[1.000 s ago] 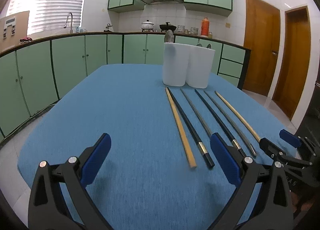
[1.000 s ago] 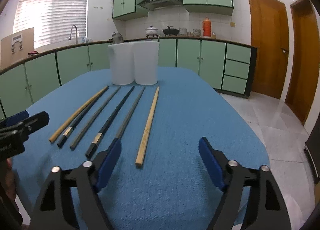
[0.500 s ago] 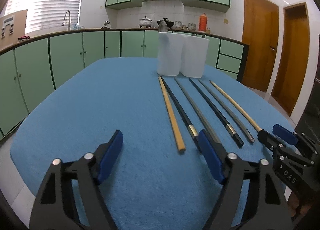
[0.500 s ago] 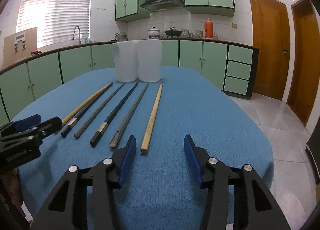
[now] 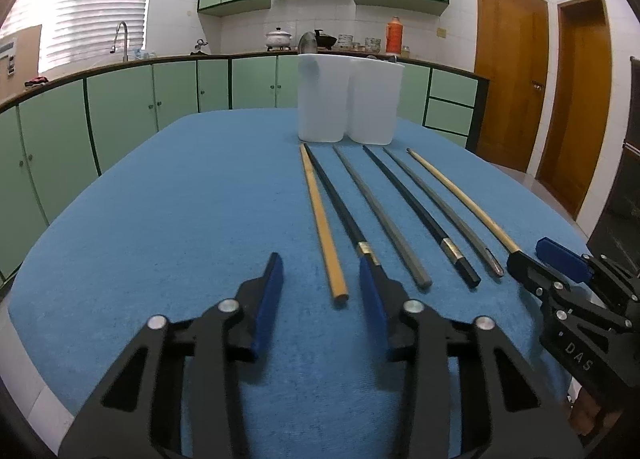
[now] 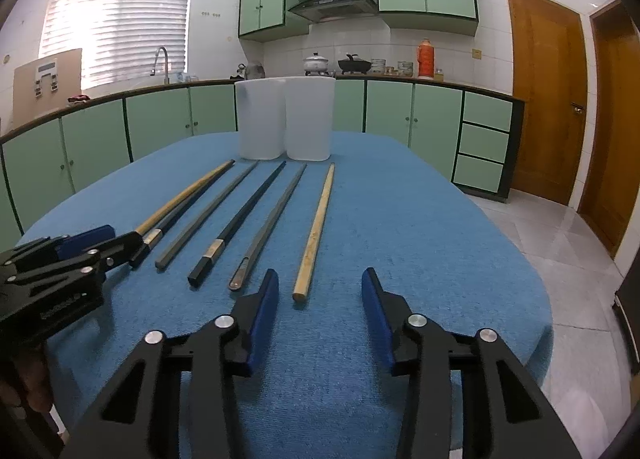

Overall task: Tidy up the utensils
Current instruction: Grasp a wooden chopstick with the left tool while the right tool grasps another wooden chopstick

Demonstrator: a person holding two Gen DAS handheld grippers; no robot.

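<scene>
Several chopsticks lie side by side on the blue table (image 5: 180, 219), running toward two white containers (image 5: 322, 99) (image 5: 374, 103). The near end of the leftmost wooden chopstick (image 5: 320, 215) sits between the blue pads of my left gripper (image 5: 320, 271), whose jaws are closing without touching it. A black chopstick (image 5: 340, 211) passes under its right finger. In the right wrist view, my right gripper (image 6: 320, 275) is closing around the near end of the rightmost wooden chopstick (image 6: 318, 223), its pads still apart from it.
Each gripper shows in the other's view, the right gripper (image 5: 536, 263) at the far right and the left gripper (image 6: 112, 239) at the far left. Green cabinets (image 6: 160, 127) ring the room. The table's right edge drops to a tiled floor (image 6: 560, 243).
Both grippers' jaws have narrowed a good deal. My left gripper has moved forward and to the right, so the leftmost wooden chopstick's end now lies between its pads.
</scene>
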